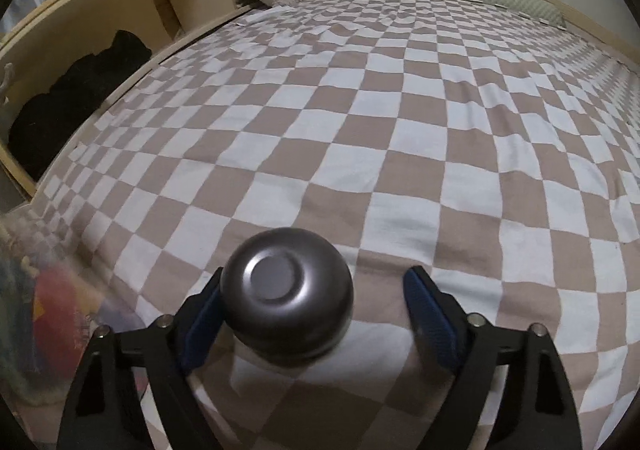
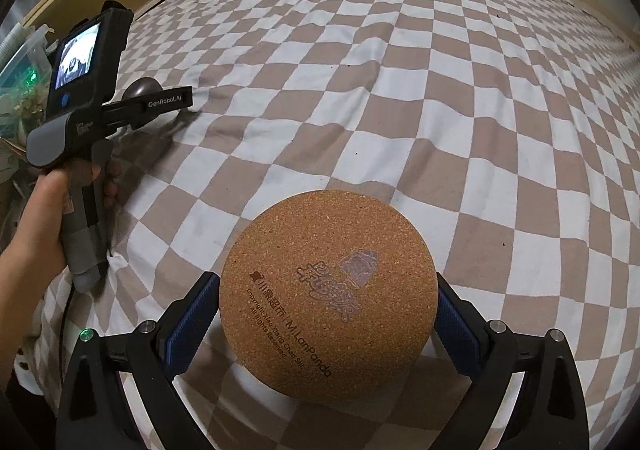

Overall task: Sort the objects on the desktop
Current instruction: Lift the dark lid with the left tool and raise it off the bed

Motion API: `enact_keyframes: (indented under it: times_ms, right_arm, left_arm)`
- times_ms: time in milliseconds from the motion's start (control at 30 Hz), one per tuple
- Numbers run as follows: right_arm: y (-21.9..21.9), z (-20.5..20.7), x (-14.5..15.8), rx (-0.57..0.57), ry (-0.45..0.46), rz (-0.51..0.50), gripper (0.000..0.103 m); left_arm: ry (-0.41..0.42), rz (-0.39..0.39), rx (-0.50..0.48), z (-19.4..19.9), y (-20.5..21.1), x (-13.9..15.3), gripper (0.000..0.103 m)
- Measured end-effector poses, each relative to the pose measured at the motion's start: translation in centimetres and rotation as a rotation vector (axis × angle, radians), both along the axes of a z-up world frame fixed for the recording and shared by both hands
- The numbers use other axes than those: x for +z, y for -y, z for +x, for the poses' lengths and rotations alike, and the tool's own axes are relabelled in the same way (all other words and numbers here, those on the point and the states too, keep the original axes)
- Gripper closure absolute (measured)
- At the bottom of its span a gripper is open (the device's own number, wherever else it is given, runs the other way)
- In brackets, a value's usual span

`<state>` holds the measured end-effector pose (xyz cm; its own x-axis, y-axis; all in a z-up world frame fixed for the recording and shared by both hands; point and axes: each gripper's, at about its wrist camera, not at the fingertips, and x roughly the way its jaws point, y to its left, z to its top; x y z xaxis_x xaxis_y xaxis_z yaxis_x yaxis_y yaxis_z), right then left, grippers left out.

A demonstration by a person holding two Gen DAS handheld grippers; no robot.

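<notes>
Right gripper (image 2: 328,314) clamps cork coaster (image 2: 326,294) at 6 o'clock; left gripper (image 1: 312,304) wide around metal bowl (image 1: 286,296), right pad clear; sorting appears under way, no destination visible

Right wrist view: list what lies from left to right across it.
Hand → left gripper with its screen → metal bowl → cork disc, held between the right gripper fingers, all over the checkered bedsheet.
</notes>
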<state>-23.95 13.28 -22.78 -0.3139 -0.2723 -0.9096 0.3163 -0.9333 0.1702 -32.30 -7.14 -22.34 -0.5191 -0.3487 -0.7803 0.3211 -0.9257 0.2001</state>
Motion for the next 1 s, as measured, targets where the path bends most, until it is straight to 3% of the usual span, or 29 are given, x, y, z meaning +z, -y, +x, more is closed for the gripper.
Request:
enact_keyframes:
  times_ms: [33, 100, 133, 333, 533, 1000]
  right_arm:
    - [0.1, 0.0, 0.0, 0.000, 0.000, 0.001, 0.004]
    - [0.2, -0.1, 0.0, -0.001, 0.000, -0.001, 0.004]
    - [0.3, -0.2, 0.0, -0.002, 0.001, -0.002, 0.004]
    - [0.7, 0.0, 0.2, 0.004, 0.010, -0.007, 0.004]
    - [1.0, 0.7, 1.1, 0.023, 0.022, -0.016, 0.004]
    - [0.5, 6.1, 2.1, 0.136, 0.115, 0.057, 0.004]
  left_arm:
    - [-0.002, 0.004, -0.003, 0.0, 0.1, 0.1, 0.021]
    - [-0.007, 0.013, -0.010, 0.1, 0.2, 0.2, 0.042]
    - [-0.010, 0.017, -0.013, 0.1, 0.3, 0.3, 0.044]
    - [-0.023, 0.043, -0.057, 0.5, 0.3, 0.5, 0.044]
    - [-0.012, 0.103, -0.171, 2.6, -0.5, 0.9, 0.045]
    - [0.095, 0.115, -0.464, 13.2, -7.1, 2.4, 0.045]
